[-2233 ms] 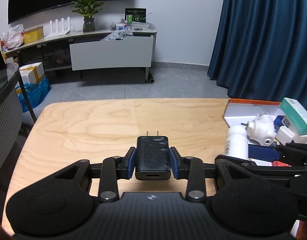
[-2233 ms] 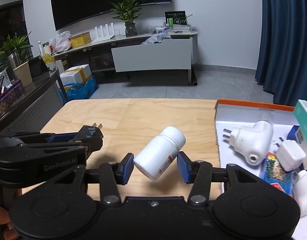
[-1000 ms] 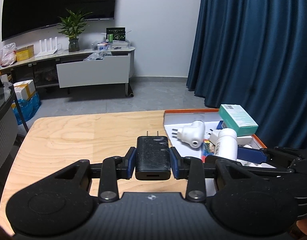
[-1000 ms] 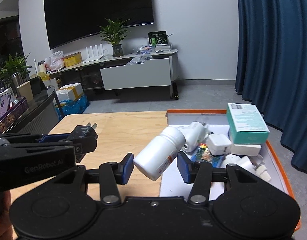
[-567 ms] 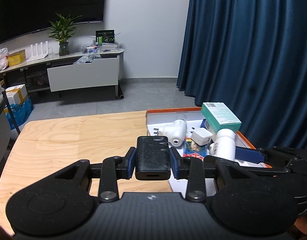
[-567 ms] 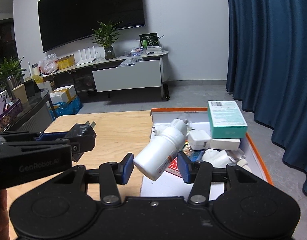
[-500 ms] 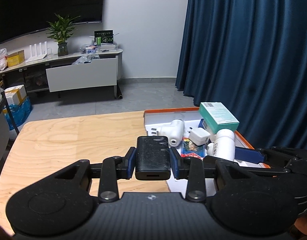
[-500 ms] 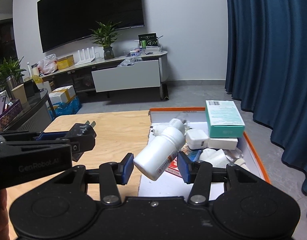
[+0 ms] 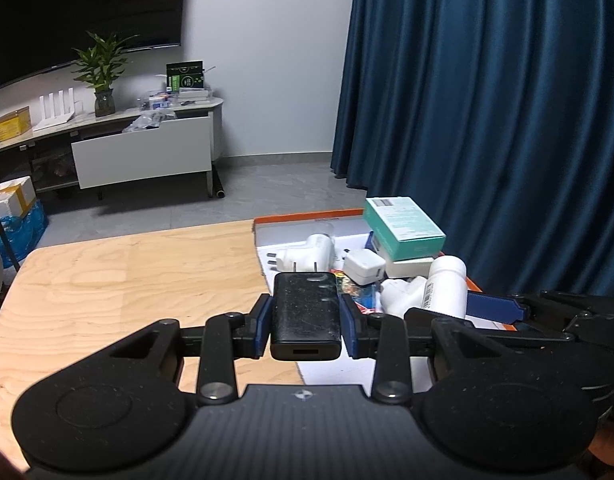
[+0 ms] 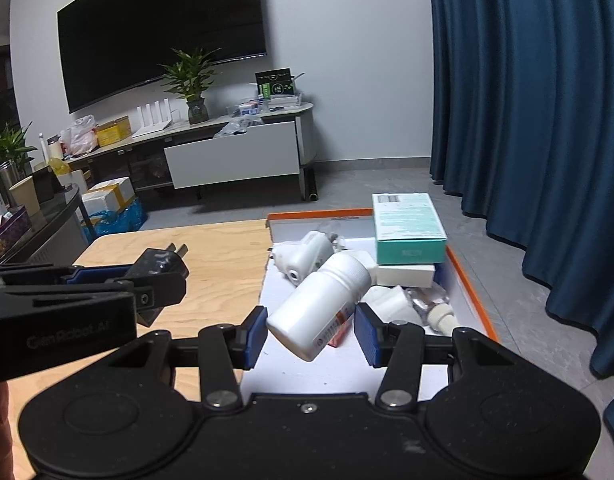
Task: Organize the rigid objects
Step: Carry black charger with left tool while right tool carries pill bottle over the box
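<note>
My left gripper (image 9: pixel 305 320) is shut on a black plug-in charger (image 9: pixel 305 312), prongs pointing forward, held above the left edge of an orange-rimmed white box (image 9: pixel 307 217). My right gripper (image 10: pixel 310 334) is shut on a white pill bottle (image 10: pixel 319 306), tilted with its cap up and to the right, over that same box (image 10: pixel 473 292). In the right wrist view the left gripper (image 10: pixel 159 280) with the charger (image 10: pixel 161 260) sits at the left. The bottle (image 9: pixel 447 286) also shows at the right of the left wrist view.
The box holds a teal carton (image 9: pixel 403 226), white adapters (image 9: pixel 307 254) and other small items. The box rests at the right end of a light wooden table (image 9: pixel 127 280). Behind are a blue curtain (image 9: pixel 487 100), a TV console (image 9: pixel 143 152) and grey floor.
Both grippers have moved to the right across the table with their loads, so the box has shifted toward the middle of both views. Neither grip has changed.
</note>
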Demonstrator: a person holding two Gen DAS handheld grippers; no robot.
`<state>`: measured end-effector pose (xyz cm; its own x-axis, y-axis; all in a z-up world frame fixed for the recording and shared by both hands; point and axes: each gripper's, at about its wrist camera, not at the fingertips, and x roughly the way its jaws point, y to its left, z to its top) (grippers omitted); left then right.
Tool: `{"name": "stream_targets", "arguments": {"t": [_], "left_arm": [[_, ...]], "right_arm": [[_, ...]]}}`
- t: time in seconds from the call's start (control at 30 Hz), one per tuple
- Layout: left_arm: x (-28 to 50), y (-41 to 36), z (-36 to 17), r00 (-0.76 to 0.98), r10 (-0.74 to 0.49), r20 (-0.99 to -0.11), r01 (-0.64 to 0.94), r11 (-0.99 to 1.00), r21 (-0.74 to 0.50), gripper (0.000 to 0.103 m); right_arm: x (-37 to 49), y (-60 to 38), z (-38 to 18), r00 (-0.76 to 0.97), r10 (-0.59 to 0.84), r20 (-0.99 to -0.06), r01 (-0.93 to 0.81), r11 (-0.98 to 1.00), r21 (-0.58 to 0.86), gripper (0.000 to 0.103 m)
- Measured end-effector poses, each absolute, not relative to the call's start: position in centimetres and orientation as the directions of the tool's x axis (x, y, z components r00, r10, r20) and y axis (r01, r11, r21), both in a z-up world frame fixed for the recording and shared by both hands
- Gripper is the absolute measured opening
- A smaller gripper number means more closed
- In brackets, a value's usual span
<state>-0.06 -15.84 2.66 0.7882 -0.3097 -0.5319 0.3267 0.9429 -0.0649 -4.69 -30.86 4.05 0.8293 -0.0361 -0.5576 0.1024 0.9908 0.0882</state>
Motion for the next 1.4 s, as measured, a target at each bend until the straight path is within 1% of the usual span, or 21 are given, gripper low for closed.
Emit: {"name": "stream_targets", "arguments": {"t": [0.63, 1.4], "left_arm": [[-1.1, -18.6, 2.5, 0.766, -0.35, -0.54, 0.373, 0.925, -0.071, 0.036], [-1.4, -20.0, 1.9, 0.751, -0.353, -0.557, 0.386, 0.92, -0.063, 0.036]], "right_arm": [[-6.6, -33.9, 3.9, 0.819, -0.081, -0.568, 0.157, 0.984, 0.087, 0.058], [-6.9, -36.3, 3.2, 0.812, -0.098, -0.576, 0.18, 0.98, 0.088, 0.058]]}}
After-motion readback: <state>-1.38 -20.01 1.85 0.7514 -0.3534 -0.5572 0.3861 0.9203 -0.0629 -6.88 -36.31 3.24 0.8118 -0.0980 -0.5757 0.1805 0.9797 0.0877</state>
